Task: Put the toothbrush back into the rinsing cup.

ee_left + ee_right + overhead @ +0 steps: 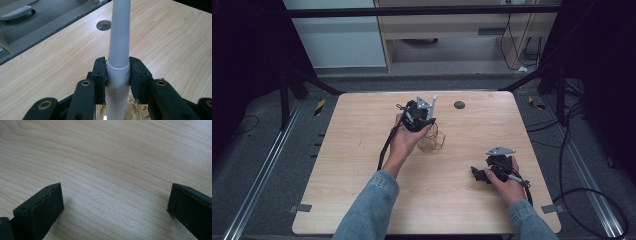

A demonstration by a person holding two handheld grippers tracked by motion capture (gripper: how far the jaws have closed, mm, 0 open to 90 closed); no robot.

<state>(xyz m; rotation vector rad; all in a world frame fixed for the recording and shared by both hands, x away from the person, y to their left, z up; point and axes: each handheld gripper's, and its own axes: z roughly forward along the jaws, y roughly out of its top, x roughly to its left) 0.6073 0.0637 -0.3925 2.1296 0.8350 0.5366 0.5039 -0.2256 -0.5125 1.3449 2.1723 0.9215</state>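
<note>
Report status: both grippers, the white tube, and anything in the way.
Left gripper shut on white tube, over clear glass. Right gripper open, low over bare table. Nothing in the way.

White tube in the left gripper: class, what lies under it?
Under the white tube, clamped by the left gripper, sits a clear glass on the table. The tube hides the glass's inside.

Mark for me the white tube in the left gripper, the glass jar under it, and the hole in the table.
white tube (117,72): left gripper view, collar between the pads.
glass jar (432,141): high view, its side wall.
table hole (103,25): left gripper view, its opening.
</note>
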